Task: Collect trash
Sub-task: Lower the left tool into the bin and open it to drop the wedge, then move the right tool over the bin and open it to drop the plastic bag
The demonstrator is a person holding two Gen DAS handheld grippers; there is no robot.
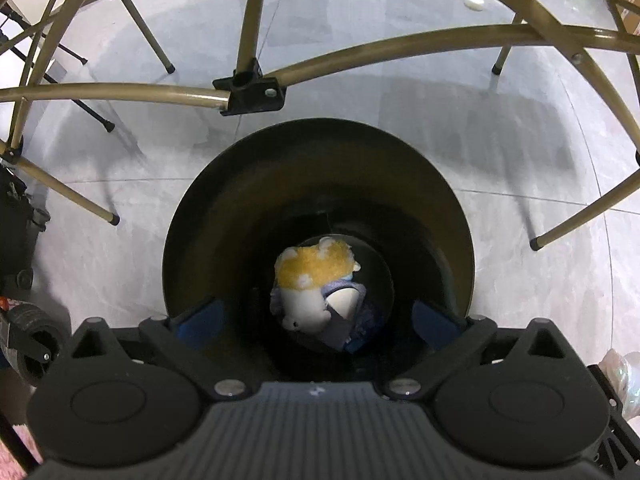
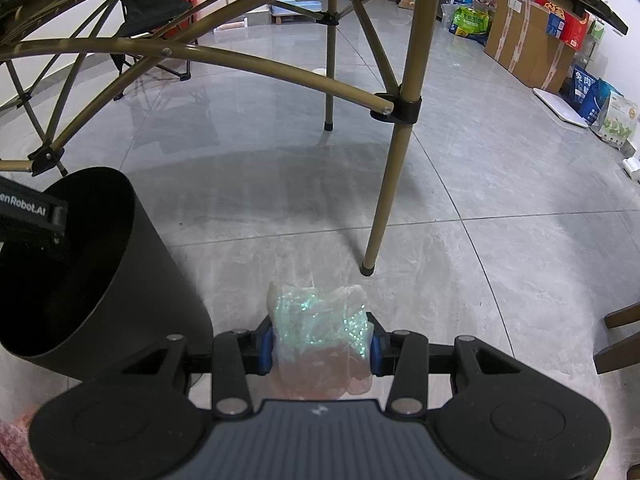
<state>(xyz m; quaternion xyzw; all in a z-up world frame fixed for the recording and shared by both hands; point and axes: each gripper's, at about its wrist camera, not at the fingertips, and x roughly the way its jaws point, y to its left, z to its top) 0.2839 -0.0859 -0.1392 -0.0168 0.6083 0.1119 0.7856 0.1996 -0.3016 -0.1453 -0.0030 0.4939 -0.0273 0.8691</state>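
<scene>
Right wrist view: crumpled iridescent plastic wrapper (image 2: 320, 336) pinched between right gripper (image 2: 318, 346) pads, just beside black bin (image 2: 132, 280). Judged light, soft, slippery; bunched middle best gripped. Left gripper (image 1: 318, 316) spread wide, empty, over bin (image 1: 248, 184) holding discarded wrappers (image 1: 316, 280).

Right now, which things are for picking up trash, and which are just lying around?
For the job:
- tall black round bin
- crumpled clear plastic wrapper, held in the right gripper
- trash already in the bin
- left gripper, open over the bin

Just lying around:
- gold metal table legs
- brown cardboard boxes
</scene>
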